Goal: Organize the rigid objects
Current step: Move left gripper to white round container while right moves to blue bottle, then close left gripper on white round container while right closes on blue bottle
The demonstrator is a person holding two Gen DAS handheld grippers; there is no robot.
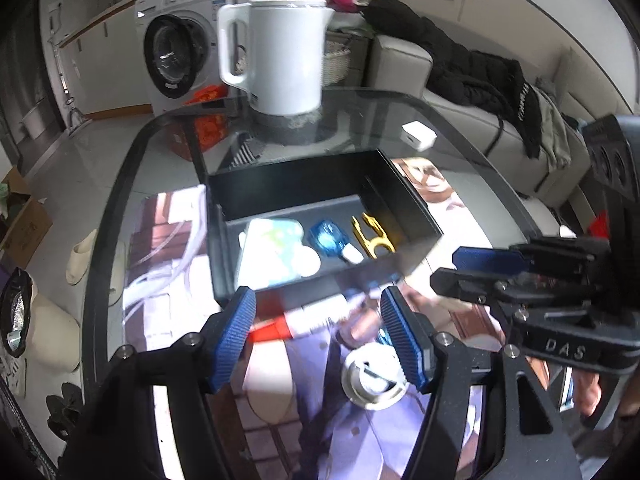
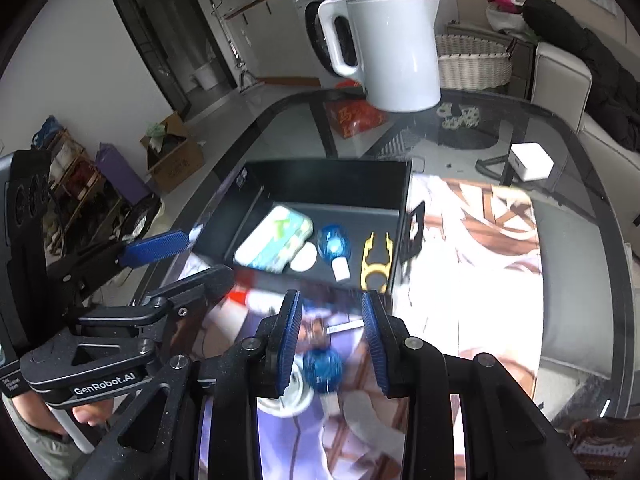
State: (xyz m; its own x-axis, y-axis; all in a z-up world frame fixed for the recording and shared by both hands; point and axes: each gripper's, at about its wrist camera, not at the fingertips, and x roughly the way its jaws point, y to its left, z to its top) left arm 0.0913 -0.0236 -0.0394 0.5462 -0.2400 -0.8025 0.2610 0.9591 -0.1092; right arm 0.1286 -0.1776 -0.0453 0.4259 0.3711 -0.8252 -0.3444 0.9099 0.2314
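Collection into the black box (image 1: 320, 184) is under way; the left gripper (image 1: 318, 330) is released above the marker (image 1: 316, 316), the right gripper (image 2: 332, 340) is nearly clenched on nothing; the marker is to be grasped next

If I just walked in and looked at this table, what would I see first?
Probably the big white kettle standing at the far end of the glass table. Next, the open black box in the middle, holding a pale green case, a blue dispenser and a yellow clip side by side. Closer in, a red-capped white tube lies on the table just in front of the box.
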